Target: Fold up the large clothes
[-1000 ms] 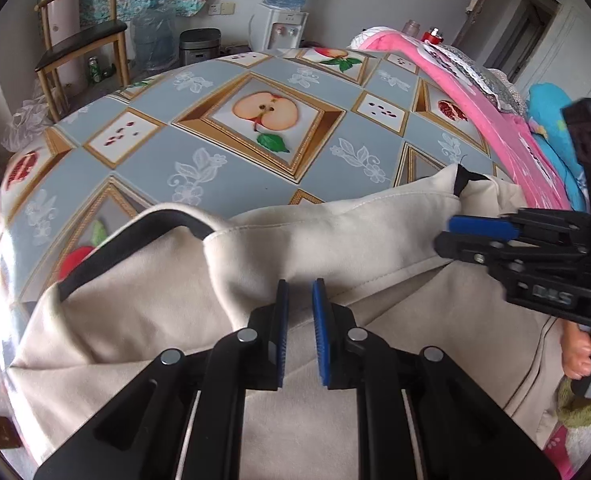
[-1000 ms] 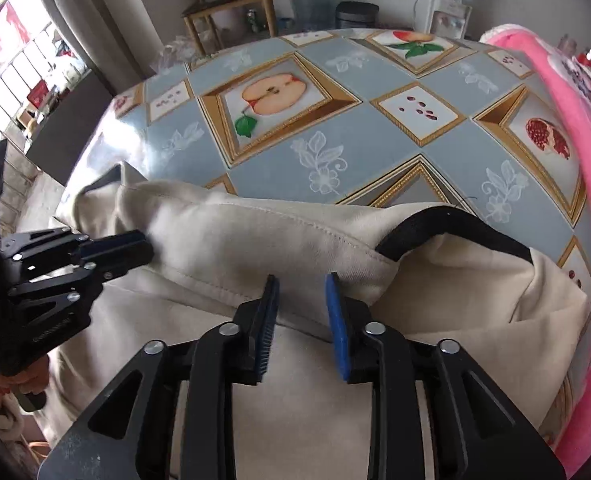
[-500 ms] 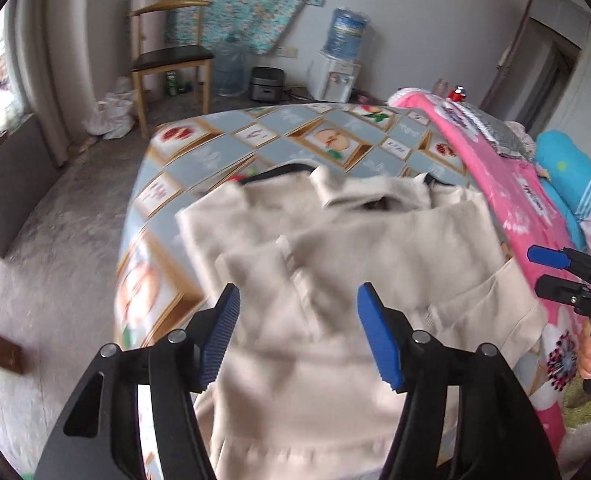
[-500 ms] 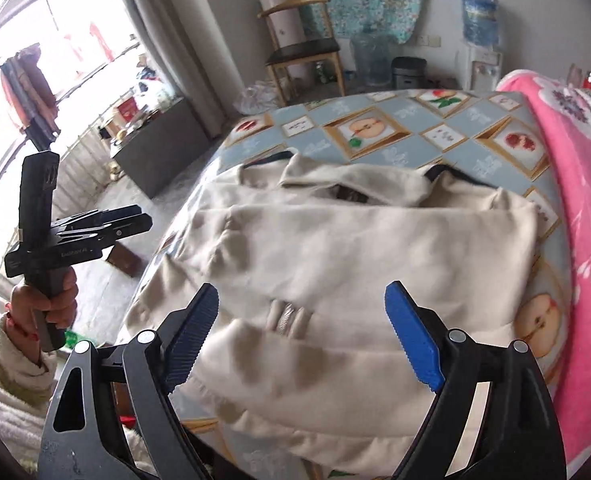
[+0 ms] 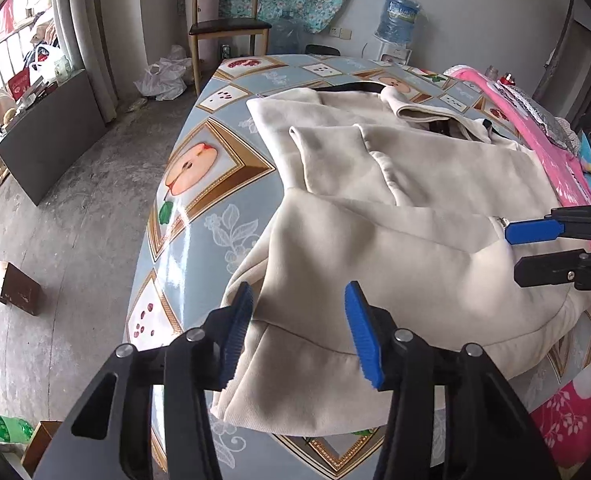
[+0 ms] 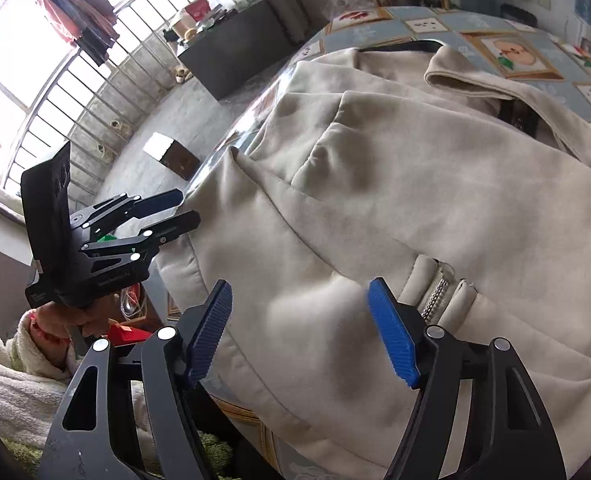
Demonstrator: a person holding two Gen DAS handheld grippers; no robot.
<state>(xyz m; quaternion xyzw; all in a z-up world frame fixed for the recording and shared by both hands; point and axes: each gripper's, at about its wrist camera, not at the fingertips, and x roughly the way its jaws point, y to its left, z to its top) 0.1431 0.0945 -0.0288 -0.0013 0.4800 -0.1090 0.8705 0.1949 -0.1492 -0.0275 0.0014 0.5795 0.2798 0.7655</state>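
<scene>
Cream suede-like jacket, sleeves folded inward, spread flat on fruit-patterned oilcloth counter for further folding. Left tongs and right tongs: jaws apart, closing, empty, poised over near hem, likely to grip it.

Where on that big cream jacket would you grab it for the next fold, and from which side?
Probably the near hem of the jacket, where it hangs over the table edge. That loose doubled edge gives thin fingers something to pinch. Come from the near side, angled downward, the left gripper by the left corner and the right gripper further along. Both are closing with nothing pinched yet.
</scene>
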